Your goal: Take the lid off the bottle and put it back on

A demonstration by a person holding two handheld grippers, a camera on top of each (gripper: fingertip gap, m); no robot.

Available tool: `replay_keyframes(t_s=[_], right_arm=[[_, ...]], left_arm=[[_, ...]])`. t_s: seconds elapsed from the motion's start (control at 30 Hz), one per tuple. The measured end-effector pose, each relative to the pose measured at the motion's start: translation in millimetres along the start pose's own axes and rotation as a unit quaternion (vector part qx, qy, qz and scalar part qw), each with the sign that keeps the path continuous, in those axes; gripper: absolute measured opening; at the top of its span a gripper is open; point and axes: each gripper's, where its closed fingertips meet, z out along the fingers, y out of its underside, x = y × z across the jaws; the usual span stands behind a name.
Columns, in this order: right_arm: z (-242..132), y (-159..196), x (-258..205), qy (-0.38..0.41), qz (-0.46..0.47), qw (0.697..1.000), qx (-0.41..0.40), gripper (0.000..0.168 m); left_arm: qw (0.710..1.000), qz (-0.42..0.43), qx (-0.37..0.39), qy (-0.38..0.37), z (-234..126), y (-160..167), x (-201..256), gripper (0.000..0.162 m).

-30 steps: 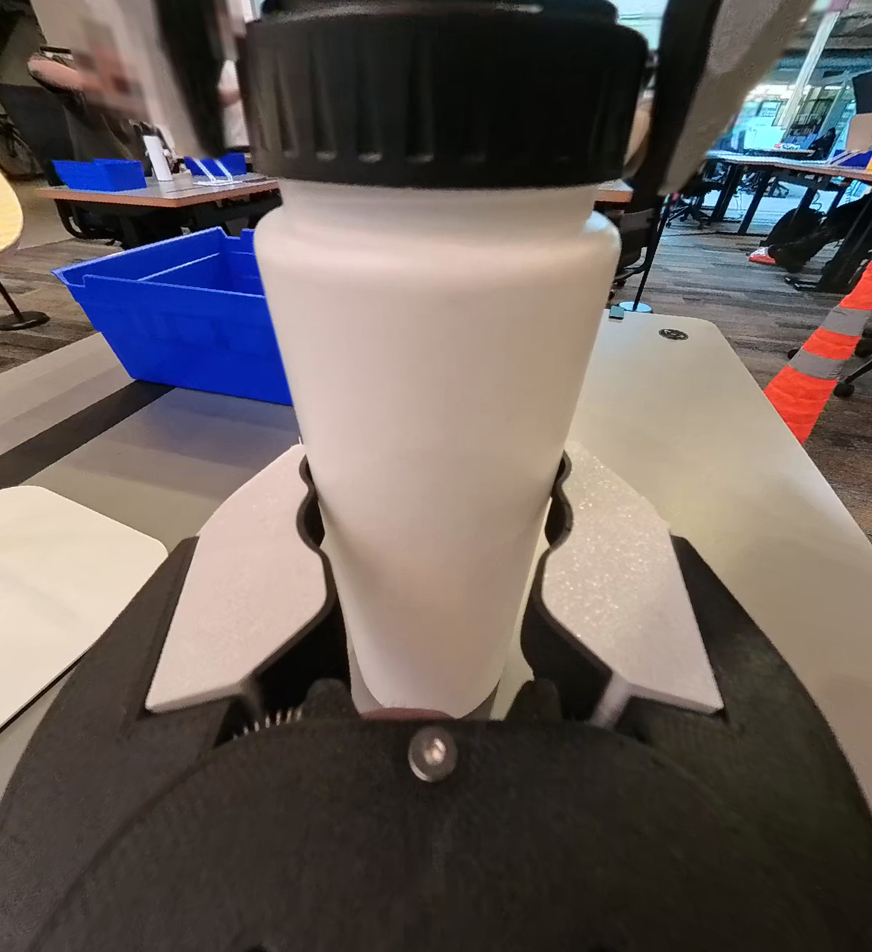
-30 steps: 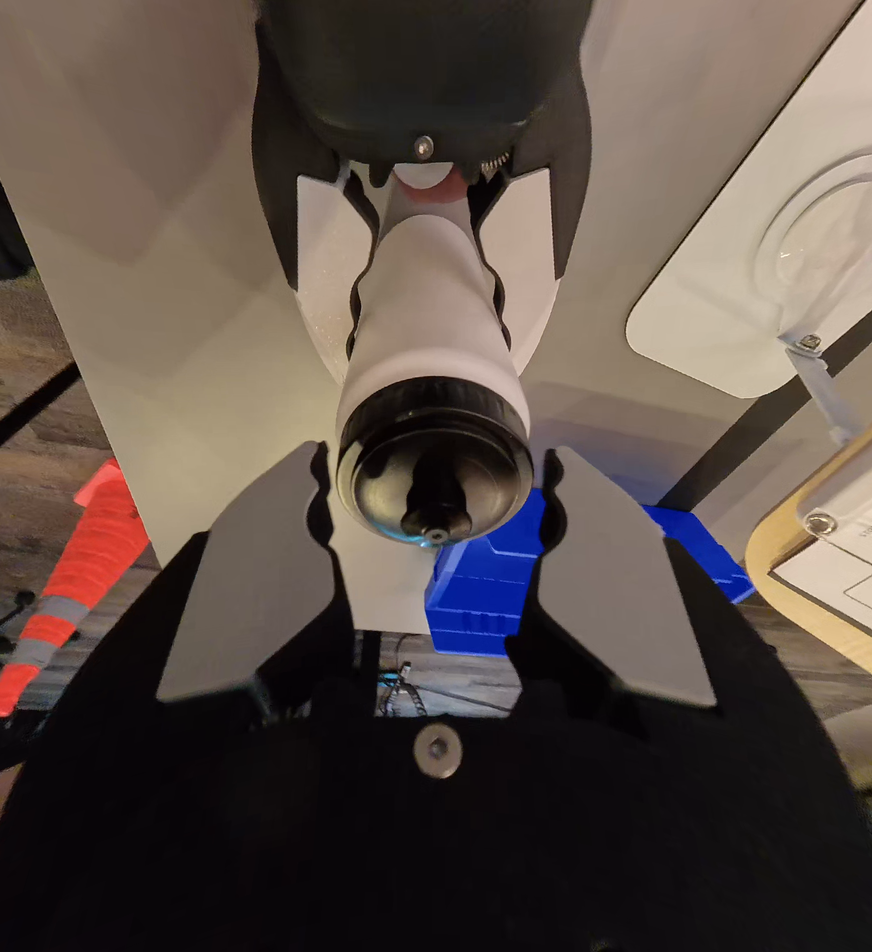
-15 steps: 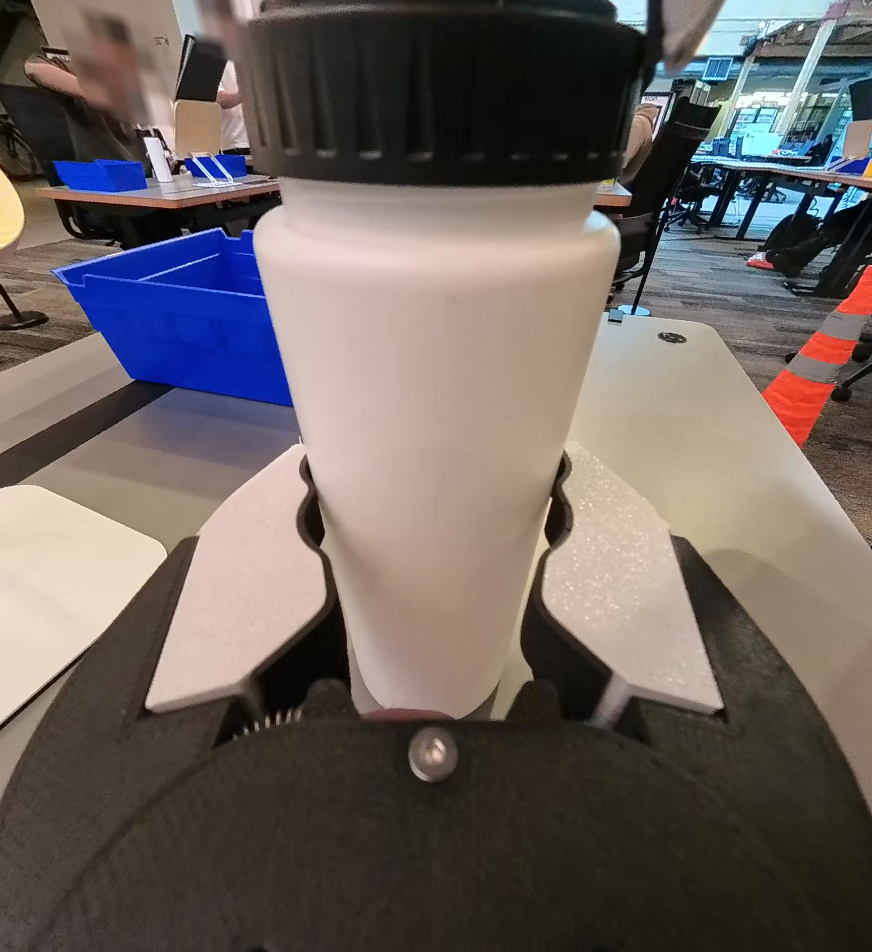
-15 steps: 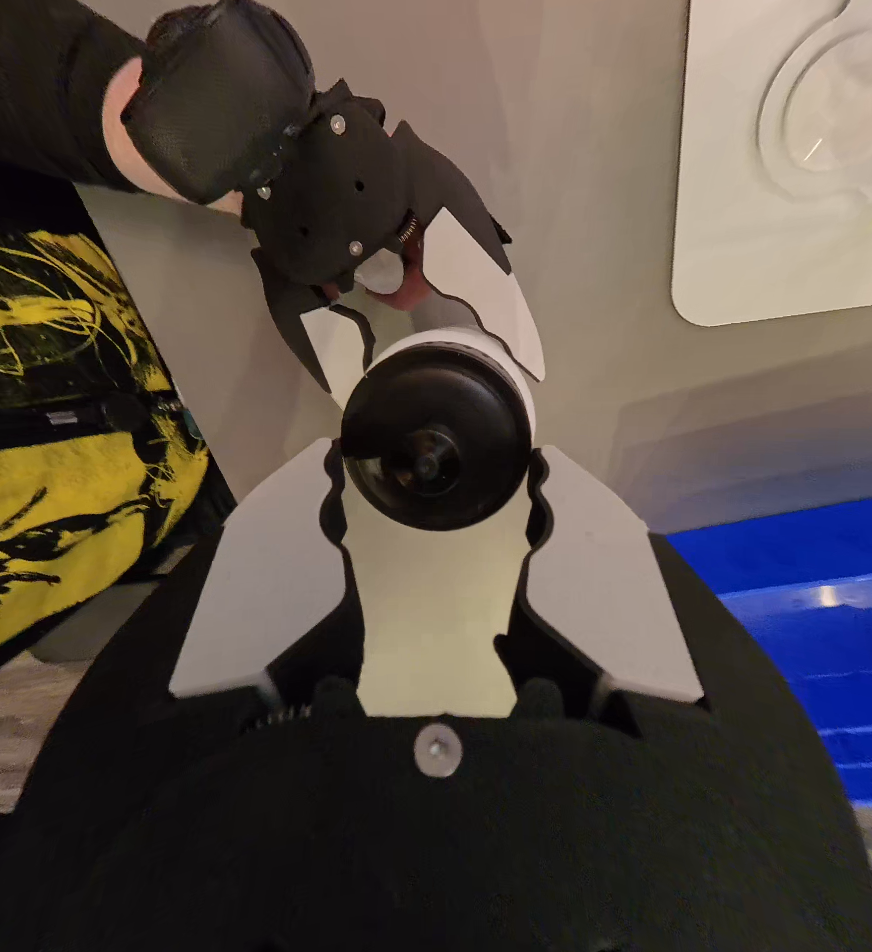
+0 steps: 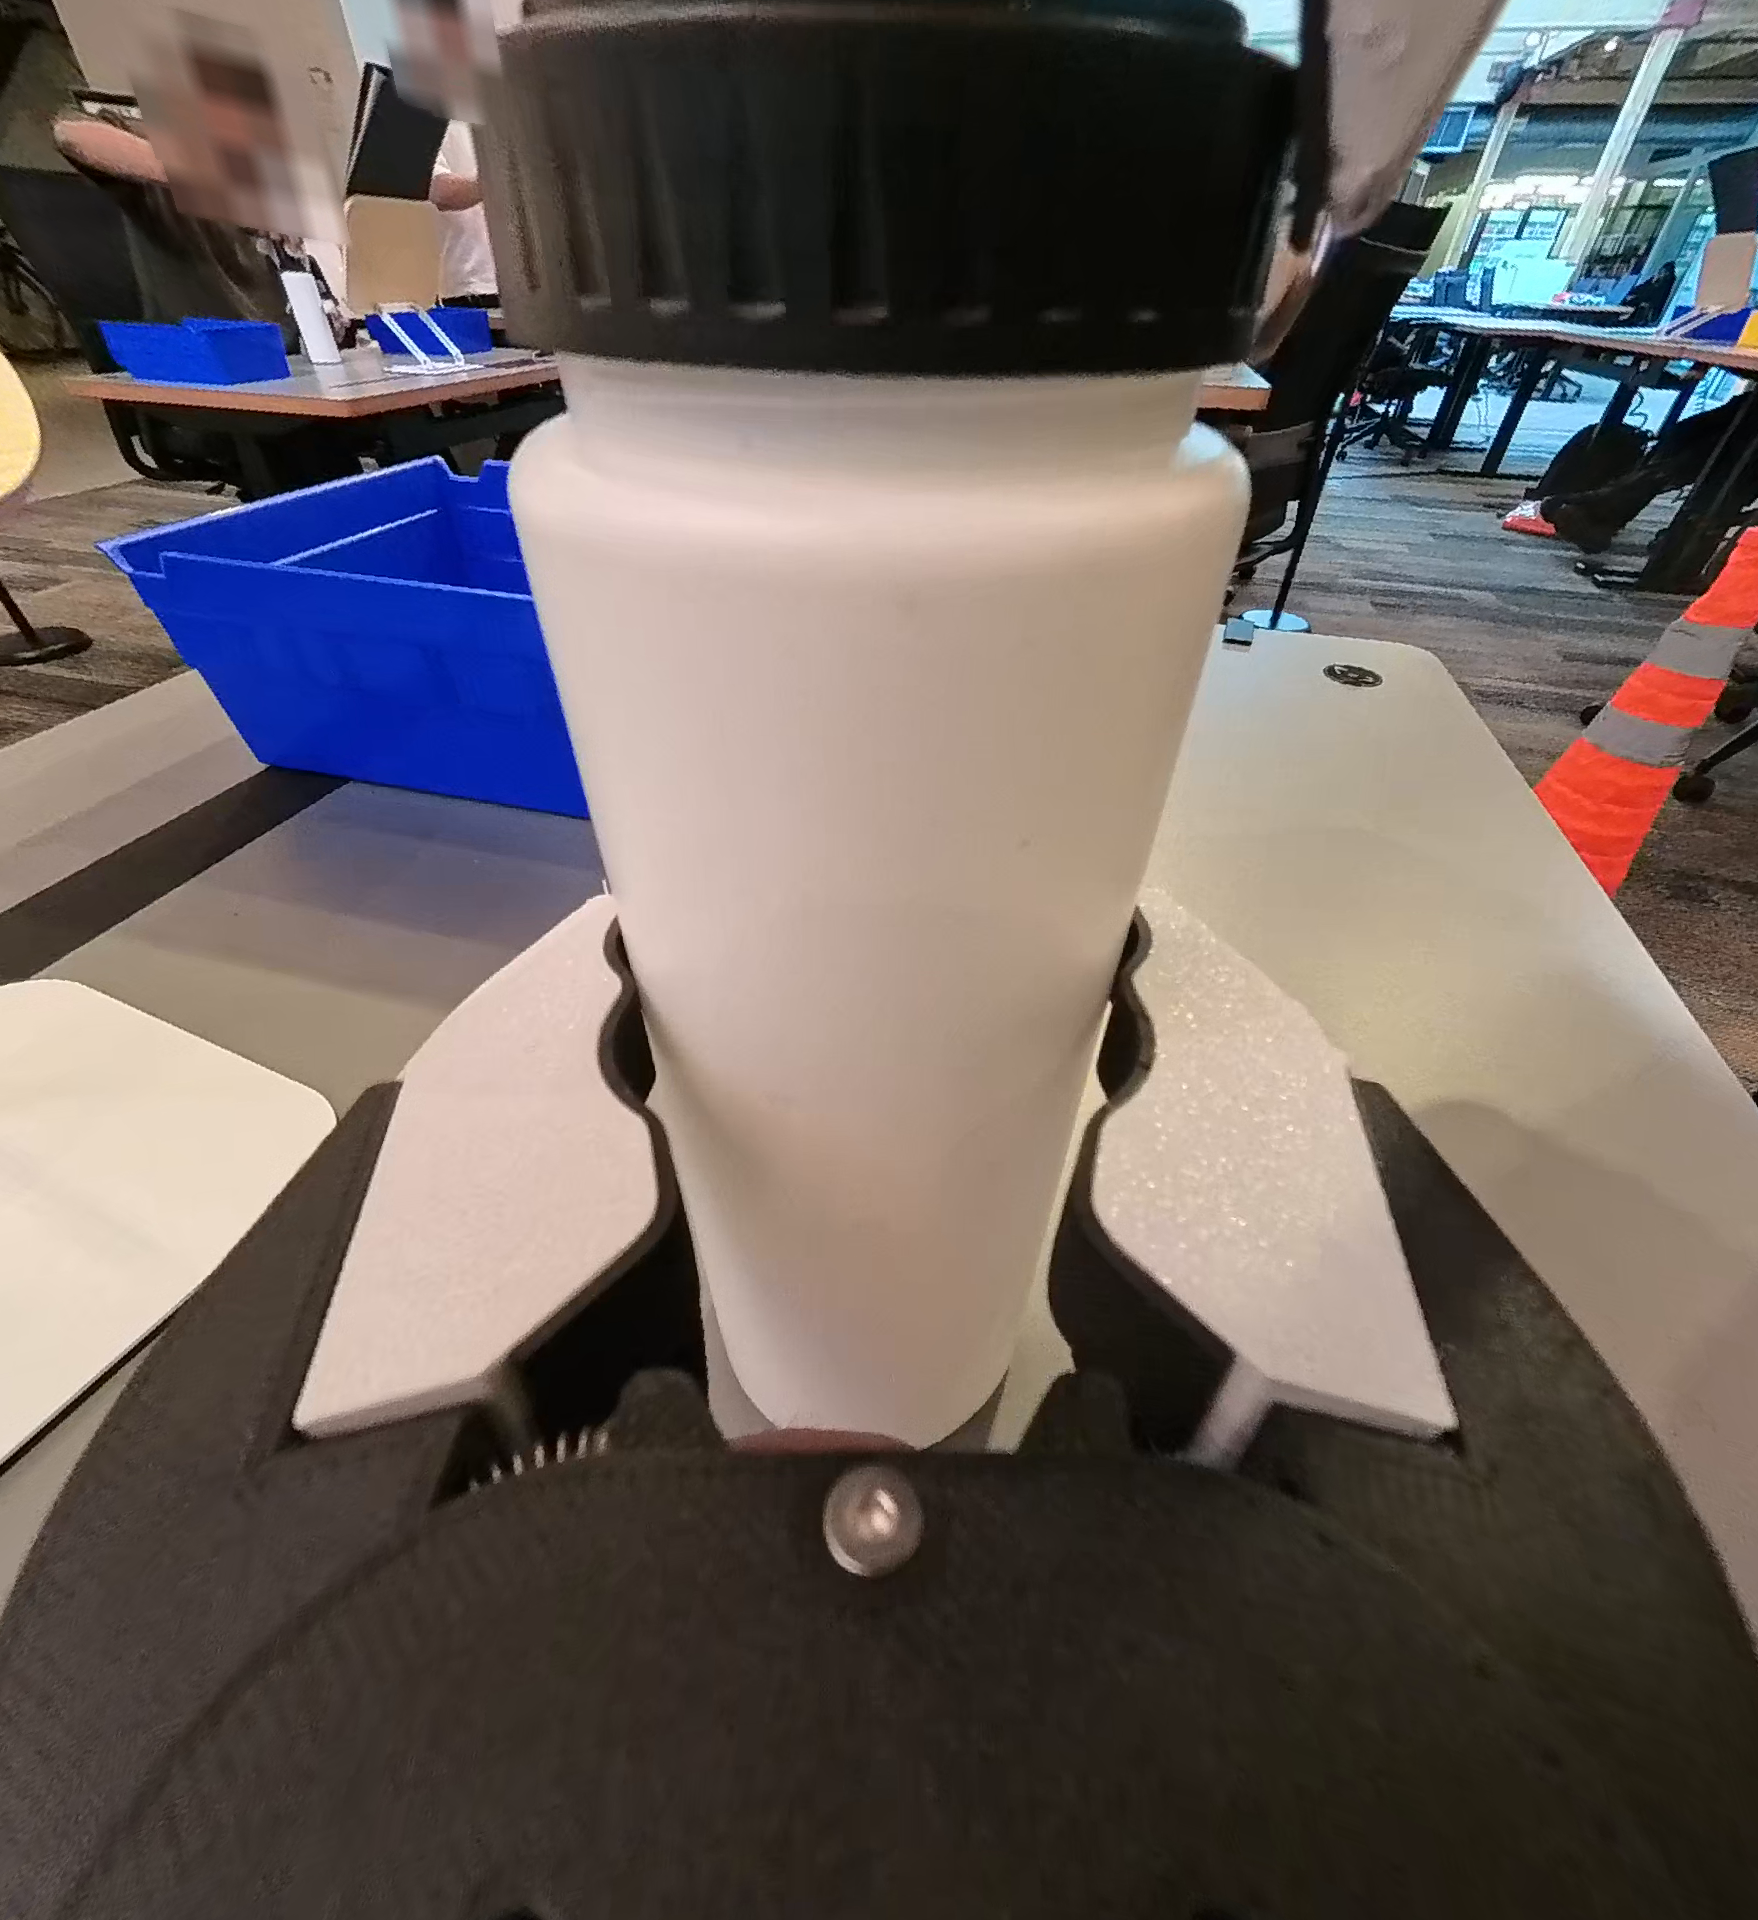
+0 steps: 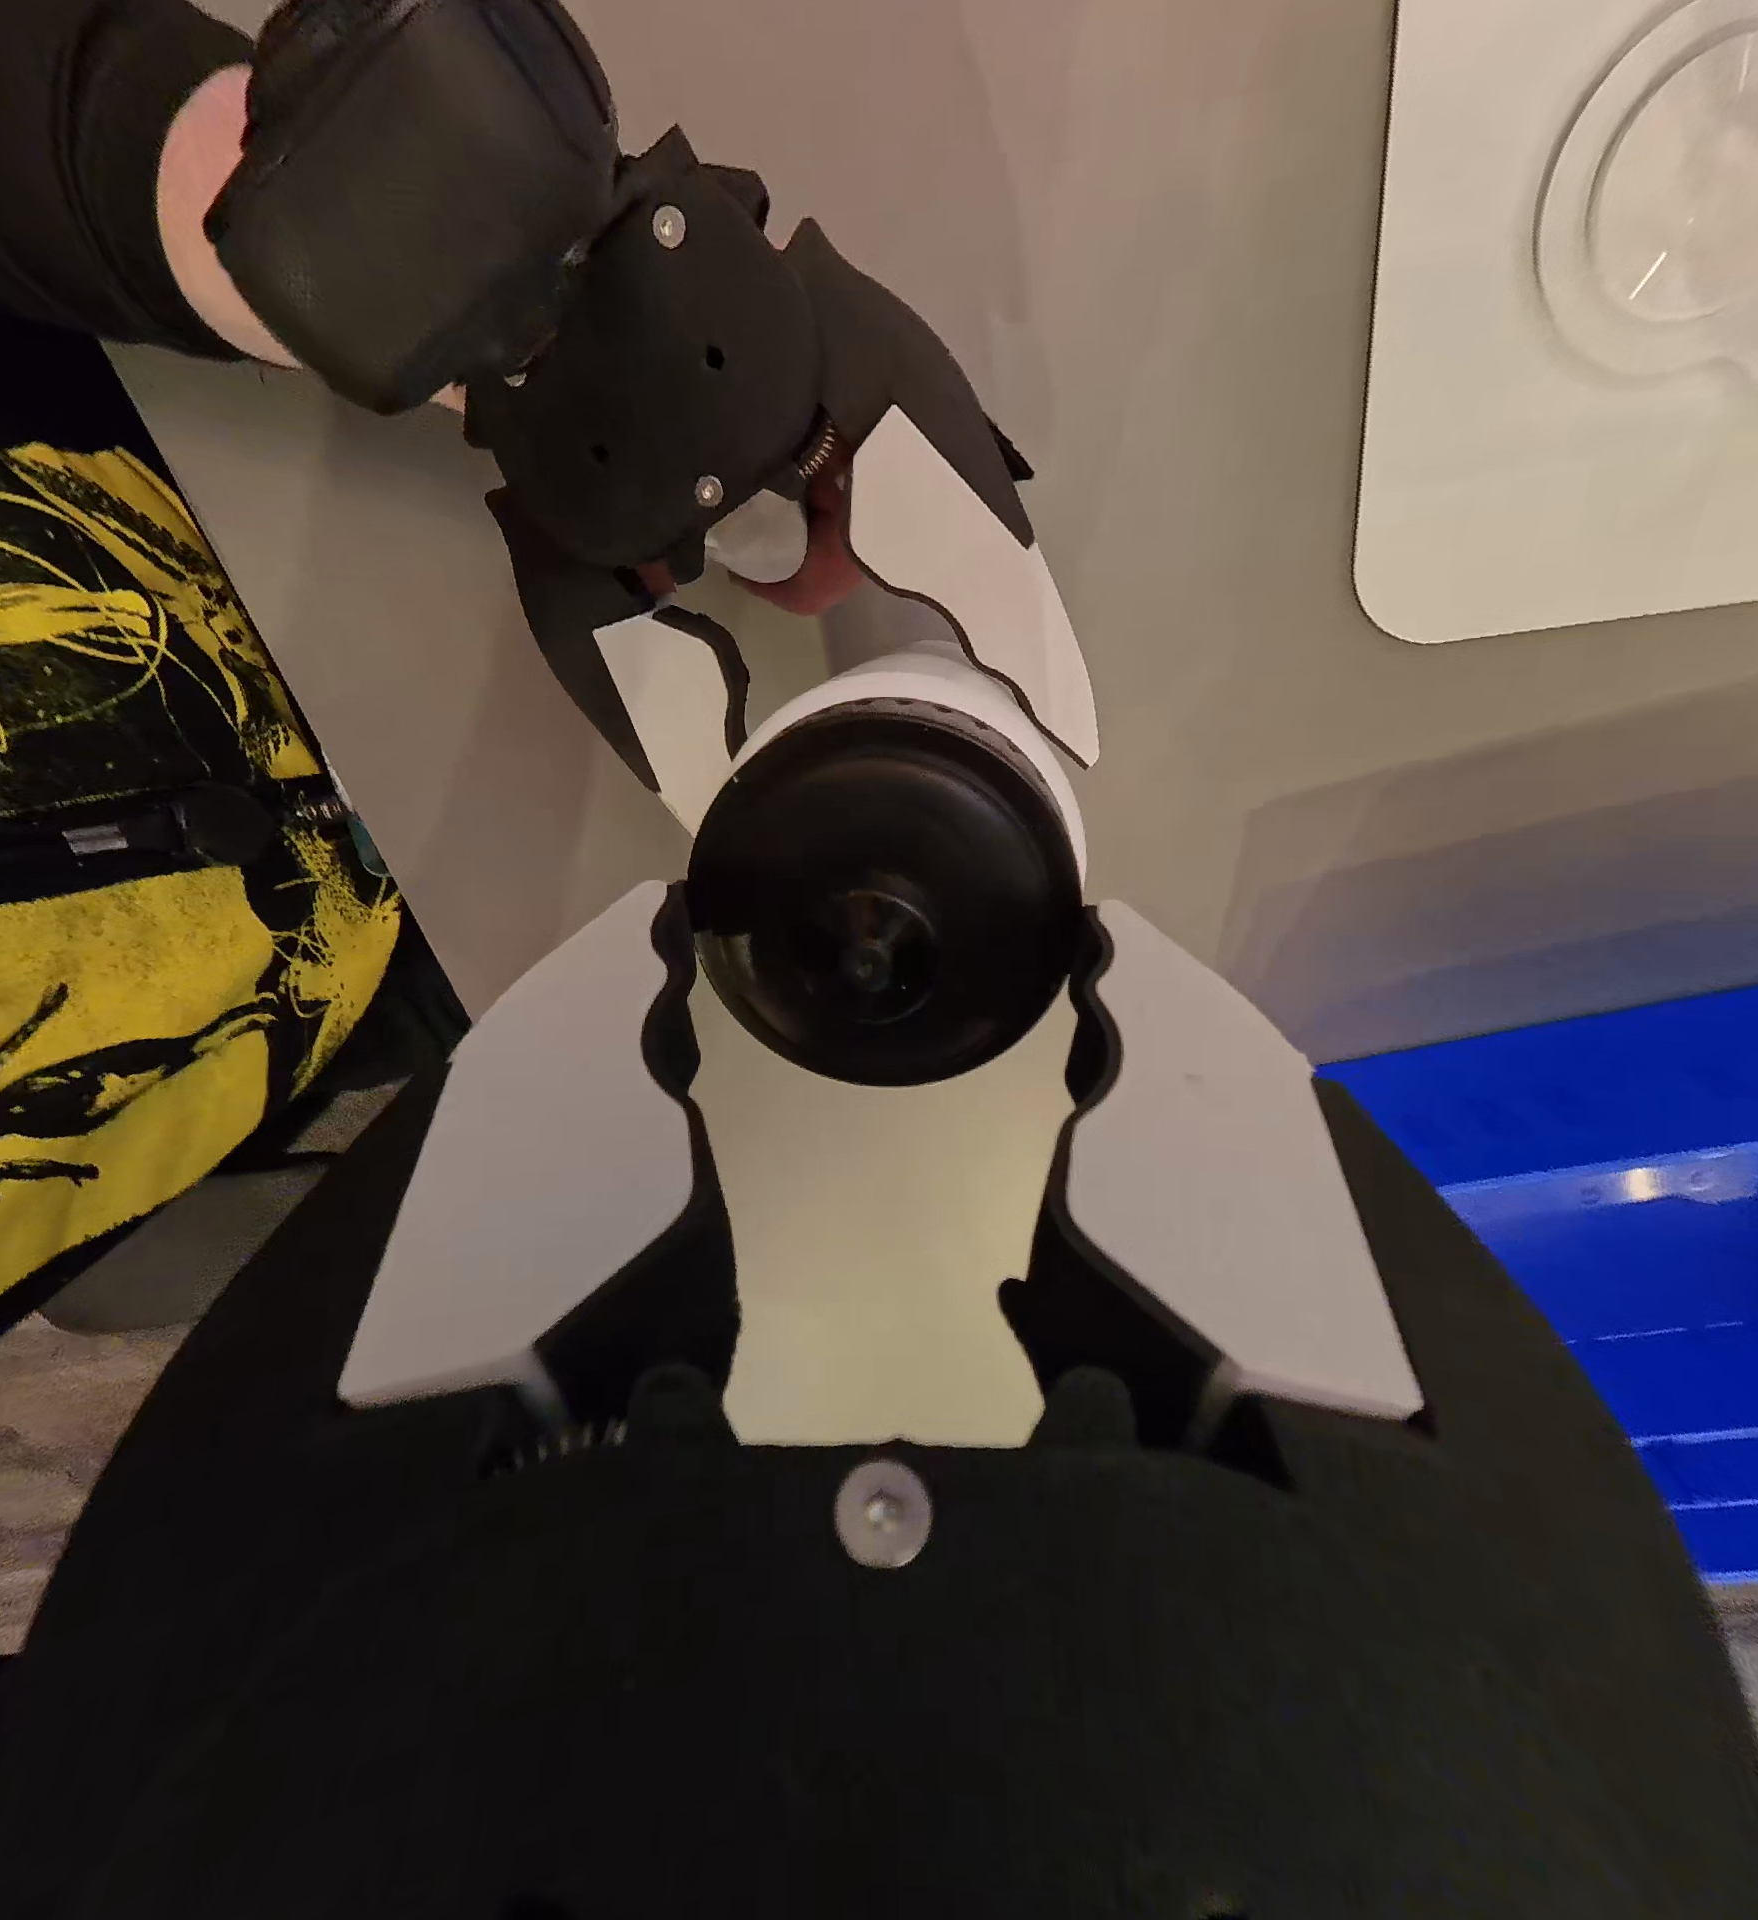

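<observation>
**Lid grip is shallow: watch for slip**

Your left gripper (image 5: pixel 875 1049) is clamped on the upright white bottle (image 5: pixel 880 727), low on its body, above the table (image 5: pixel 1374 935). Your right gripper (image 6: pixel 880 977) straddles the black lid (image 6: pixel 880 899), which is seated on the bottle, only at the fingertips; whether they pinch it I cannot tell. Twist now and the tips may skid off, or the bottle may turn in the low hold.

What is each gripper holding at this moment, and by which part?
The left gripper holds the white bottle by its lower body. The right gripper is around the black lid, fingertips at its sides; a firm grip cannot be told.
</observation>
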Motion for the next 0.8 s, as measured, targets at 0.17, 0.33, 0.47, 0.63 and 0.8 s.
replay_keyframes(t_s=[0.17, 0.33, 0.47, 0.63, 0.8], right_arm=[[-0.1, 2.0, -0.4, -0.006, -0.075, 0.997, -0.025, 0.07], [-2.0, 7.6, 1.2, 0.003, -0.214, 0.971, -0.107, 0.07], [-4.0, 7.4, 5.5, 0.03, -0.308, 0.926, -0.216, 0.07], [-7.8, 6.4, 9.0, 0.095, -0.376, 0.864, -0.321, 0.069], [-12.6, 0.6, 9.8, 0.154, -0.335, 0.888, -0.275, 0.072]], left_arm=[[1.0, 0.002, -0.002, 0.004, 0.5, 0.3, 1.1, 0.085], [1.0, 0.006, -0.005, 0.004, 2.2, 0.2, 2.3, 0.085], [1.0, 0.002, -0.004, 0.005, 1.7, 0.2, 1.1, 0.085], [1.0, 0.001, -0.004, 0.004, 1.1, 0.3, 0.5, 0.084], [1.0, -0.004, -0.002, 0.005, 0.4, 0.1, -0.5, 0.085]])
